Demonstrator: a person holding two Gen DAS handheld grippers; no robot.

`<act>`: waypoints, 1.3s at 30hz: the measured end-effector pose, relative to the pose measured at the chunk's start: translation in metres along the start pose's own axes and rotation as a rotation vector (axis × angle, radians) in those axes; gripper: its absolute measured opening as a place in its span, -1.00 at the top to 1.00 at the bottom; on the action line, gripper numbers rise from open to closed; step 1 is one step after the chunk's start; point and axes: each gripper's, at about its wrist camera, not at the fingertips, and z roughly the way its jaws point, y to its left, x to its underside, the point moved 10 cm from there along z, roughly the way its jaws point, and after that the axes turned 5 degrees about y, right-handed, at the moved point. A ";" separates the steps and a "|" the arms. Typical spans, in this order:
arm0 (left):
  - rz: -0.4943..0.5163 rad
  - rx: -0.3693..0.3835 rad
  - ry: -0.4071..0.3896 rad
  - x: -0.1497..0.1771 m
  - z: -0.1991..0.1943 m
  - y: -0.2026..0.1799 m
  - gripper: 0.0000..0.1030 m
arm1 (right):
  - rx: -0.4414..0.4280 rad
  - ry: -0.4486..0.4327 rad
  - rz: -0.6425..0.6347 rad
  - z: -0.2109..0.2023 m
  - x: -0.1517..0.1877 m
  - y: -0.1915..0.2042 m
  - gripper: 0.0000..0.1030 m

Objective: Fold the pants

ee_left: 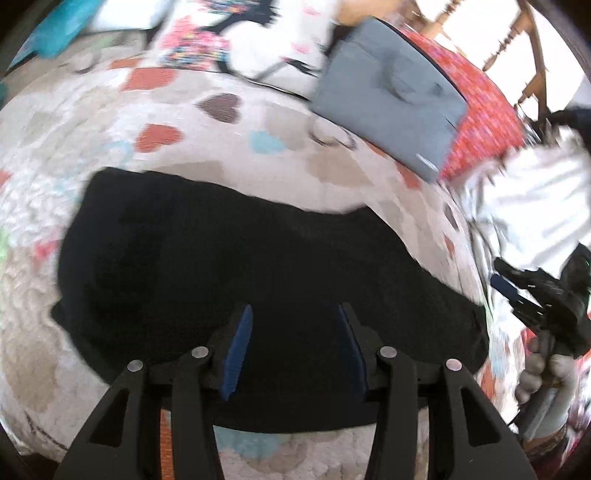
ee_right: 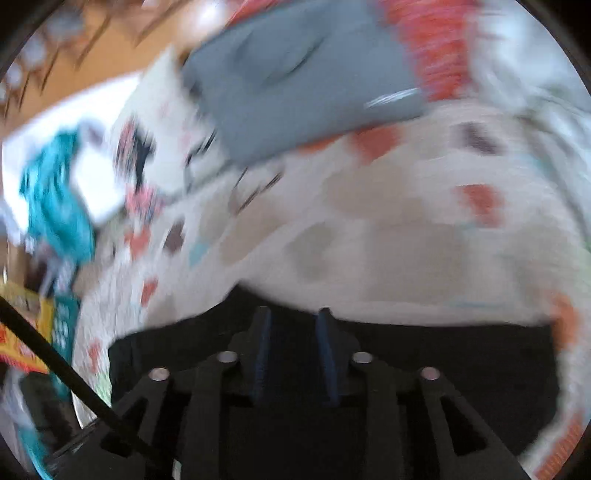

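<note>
The black pants [ee_left: 240, 258] lie as a wide, flat, dark mass on a cream bedspread [ee_left: 92, 155] with coloured hearts. My left gripper [ee_left: 295, 308] hovers over the near part of the pants. Its blue-padded fingers [ee_left: 236, 350] stand apart with only the cloth below showing in the gap. At the right edge a hand [ee_left: 543, 369] holds my right gripper [ee_left: 517, 295] beside the pants' right end. In the blurred right wrist view, the right gripper [ee_right: 294, 312] is open above the pants [ee_right: 443, 350], near their far edge, and grips nothing.
A folded grey garment [ee_left: 391, 99] lies beyond the pants, partly on a red patterned cloth [ee_left: 480, 110]. White fabric [ee_left: 535, 192] bunches at the right. A flowered pillow [ee_left: 221, 44] and teal cloth [ee_left: 55, 29] sit at the far left, and wooden furniture [ee_left: 532, 48] stands behind.
</note>
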 end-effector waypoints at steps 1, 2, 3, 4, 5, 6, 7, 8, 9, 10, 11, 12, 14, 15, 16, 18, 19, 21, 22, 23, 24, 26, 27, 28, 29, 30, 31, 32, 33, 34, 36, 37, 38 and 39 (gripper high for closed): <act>0.038 0.022 0.021 0.005 0.005 -0.012 0.10 | 0.013 -0.042 0.055 -0.023 0.004 -0.028 0.03; 0.066 0.036 0.036 0.008 0.008 -0.021 0.10 | 0.022 -0.067 0.101 -0.039 0.008 -0.049 -0.01; 0.086 0.041 0.046 0.010 0.011 -0.027 0.10 | 0.036 -0.088 0.163 -0.055 0.017 -0.078 -0.01; 0.115 0.043 0.058 0.011 0.014 -0.038 0.10 | 0.044 -0.097 0.220 -0.066 0.027 -0.103 -0.02; 0.131 0.047 0.063 0.011 0.015 -0.048 0.10 | 0.047 -0.100 0.270 -0.075 0.038 -0.124 -0.04; 0.149 0.055 0.067 0.009 0.016 -0.059 0.10 | 0.046 -0.097 0.322 -0.078 0.052 -0.143 -0.06; 0.167 0.068 0.074 0.006 0.017 -0.073 0.10 | 0.042 -0.089 0.363 -0.077 0.064 -0.157 -0.06; 0.183 0.079 0.082 0.004 0.019 -0.085 0.08 | 0.033 -0.081 0.390 -0.075 0.070 -0.166 -0.06; 0.197 0.095 0.095 0.000 0.022 -0.100 0.02 | 0.011 -0.074 0.419 -0.074 0.078 -0.176 -0.06; 0.211 0.117 0.114 -0.005 0.028 -0.118 -0.02 | -0.021 -0.063 0.446 -0.070 0.086 -0.182 -0.06; 0.222 0.133 0.130 -0.008 0.034 -0.132 -0.02 | -0.051 -0.050 0.476 -0.067 0.090 -0.188 -0.06; 0.237 0.148 0.149 -0.012 0.042 -0.150 -0.02 | -0.084 -0.033 0.508 -0.062 0.094 -0.190 -0.06; 0.284 0.158 0.179 -0.018 0.061 -0.185 -0.03 | -0.141 -0.011 0.557 -0.052 0.101 -0.185 -0.06; 0.317 0.159 0.191 -0.020 0.071 -0.203 -0.03 | -0.148 -0.019 0.562 -0.050 0.101 -0.183 -0.06; 0.357 0.160 0.210 -0.022 0.086 -0.225 -0.03 | -0.148 -0.027 0.564 -0.050 0.101 -0.181 -0.06; 0.402 0.166 0.255 -0.020 0.108 -0.251 -0.03 | -0.180 -0.028 0.574 -0.049 0.101 -0.177 -0.06; 0.429 0.168 0.292 -0.016 0.123 -0.266 -0.03 | -0.196 -0.023 0.579 -0.046 0.101 -0.173 -0.06; 0.476 0.158 0.341 -0.010 0.147 -0.285 -0.03 | -0.205 0.011 0.557 -0.035 0.103 -0.164 -0.06; 0.506 0.148 0.365 -0.007 0.163 -0.296 -0.03 | -0.192 0.015 0.545 -0.032 0.104 -0.162 -0.06; 0.521 0.150 0.379 -0.005 0.174 -0.302 -0.03 | -0.171 0.013 0.524 -0.028 0.104 -0.160 -0.06; 0.528 0.154 0.391 -0.003 0.182 -0.306 -0.03 | -0.159 0.006 0.508 -0.028 0.103 -0.157 -0.06; 0.539 0.169 0.420 -0.001 0.200 -0.317 -0.03 | -0.141 -0.009 0.480 -0.026 0.100 -0.154 -0.06; 0.550 0.184 0.433 0.002 0.206 -0.322 -0.03 | -0.141 -0.016 0.478 -0.025 0.099 -0.153 -0.06; 0.577 0.198 0.454 0.007 0.213 -0.328 -0.03 | -0.146 -0.025 0.481 -0.024 0.098 -0.154 -0.06; 0.596 0.205 0.465 0.011 0.217 -0.332 -0.03 | -0.150 -0.034 0.488 -0.023 0.096 -0.154 -0.07; 0.623 0.215 0.483 0.016 0.222 -0.337 -0.03 | -0.156 -0.042 0.495 -0.022 0.095 -0.155 -0.06; 0.656 0.222 0.505 0.023 0.226 -0.341 -0.03 | -0.159 -0.050 0.500 -0.021 0.092 -0.156 -0.06; 0.686 0.225 0.527 0.029 0.229 -0.343 -0.03 | -0.161 -0.055 0.499 -0.019 0.090 -0.156 -0.06; 0.721 0.220 0.548 0.036 0.232 -0.345 -0.03 | -0.163 -0.062 0.499 -0.018 0.088 -0.156 -0.06; 0.757 0.203 0.564 0.042 0.235 -0.347 -0.03 | -0.167 -0.069 0.499 -0.017 0.086 -0.156 -0.06; 0.799 0.184 0.583 0.050 0.239 -0.349 -0.05 | -0.160 -0.078 0.489 -0.014 0.082 -0.156 -0.02; 0.810 0.173 0.587 0.052 0.240 -0.351 -0.05 | -0.155 -0.078 0.482 -0.013 0.081 -0.156 0.09; 0.818 0.158 0.591 0.054 0.240 -0.351 -0.03 | -0.152 -0.074 0.473 -0.012 0.080 -0.157 0.31; 0.830 0.146 0.592 0.056 0.238 -0.352 0.39 | -0.159 -0.069 0.471 -0.010 0.079 -0.157 0.36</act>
